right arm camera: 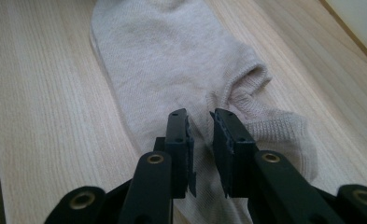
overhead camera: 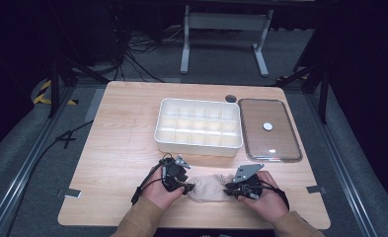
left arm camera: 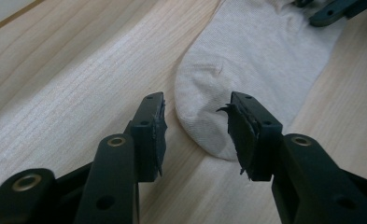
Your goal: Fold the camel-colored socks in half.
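Left gripper [overhead camera: 188, 188] hangs at the rounded toe of the beige knit sock [overhead camera: 209, 187], jaws apart, toe between them unpinched. The sock lies flat on the pale wood-grain table [overhead camera: 122, 123], near edge. Right gripper [overhead camera: 229, 190] pinches its ribbed cuff end. Beyond: white compartment tray [overhead camera: 198, 144], clear lid [overhead camera: 269, 147] right, bare wood left.

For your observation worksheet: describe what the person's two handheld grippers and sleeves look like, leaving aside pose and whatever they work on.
Both grippers, the left gripper and the right gripper, are black, each with two blocky jaws, brass-ringed screw holes and ragged dark pads. A grey three-cornered plate tops each. Black cables trail back. The sleeves are tan.
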Demonstrator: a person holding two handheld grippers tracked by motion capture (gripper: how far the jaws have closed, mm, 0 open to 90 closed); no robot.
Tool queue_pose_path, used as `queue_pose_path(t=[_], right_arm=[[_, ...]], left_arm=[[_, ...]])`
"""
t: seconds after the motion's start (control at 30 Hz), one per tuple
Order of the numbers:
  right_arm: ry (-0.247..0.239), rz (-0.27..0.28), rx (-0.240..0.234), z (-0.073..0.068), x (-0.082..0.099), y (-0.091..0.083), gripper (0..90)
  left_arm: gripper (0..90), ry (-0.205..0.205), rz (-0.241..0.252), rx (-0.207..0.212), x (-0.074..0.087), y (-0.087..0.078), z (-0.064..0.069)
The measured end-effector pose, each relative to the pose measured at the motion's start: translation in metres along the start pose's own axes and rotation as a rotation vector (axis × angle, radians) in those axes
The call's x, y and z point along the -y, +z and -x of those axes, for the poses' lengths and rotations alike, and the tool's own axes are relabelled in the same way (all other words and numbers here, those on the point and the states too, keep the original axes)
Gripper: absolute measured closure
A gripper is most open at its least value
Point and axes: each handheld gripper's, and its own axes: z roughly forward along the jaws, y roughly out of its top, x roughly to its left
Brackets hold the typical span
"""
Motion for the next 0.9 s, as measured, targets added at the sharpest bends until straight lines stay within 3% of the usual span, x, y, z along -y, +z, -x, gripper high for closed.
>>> queue_pose_path(t=[0.2,0.4,0.67,0.73,0.9], right_arm=[[0.008,0.008,-0.003,-0.001,0.001,0.0,75.8],[0.007,0.009,-0.001,-0.002,0.002,-0.001,75.2],[0.015,0.014,0.002,-0.003,0.003,-0.001,73.6],[0.015,0.014,0.001,-0.003,0.003,-0.001,73.5],[0.023,0.009,-0.001,-0.003,0.003,-0.004,70.6]], left_arm=[[50.5,0.03,-0.021,-0.04,-0.002,0.008,0.005],[50.6,0.103,-0.042,-0.084,-0.004,0.01,0.013],[57.8,0.124,-0.032,-0.072,-0.002,0.012,0.021],[63.2,0.14,-0.035,-0.061,-0.002,0.012,0.021],[75.2,0.132,-0.025,-0.023,-0.002,0.012,0.02]])
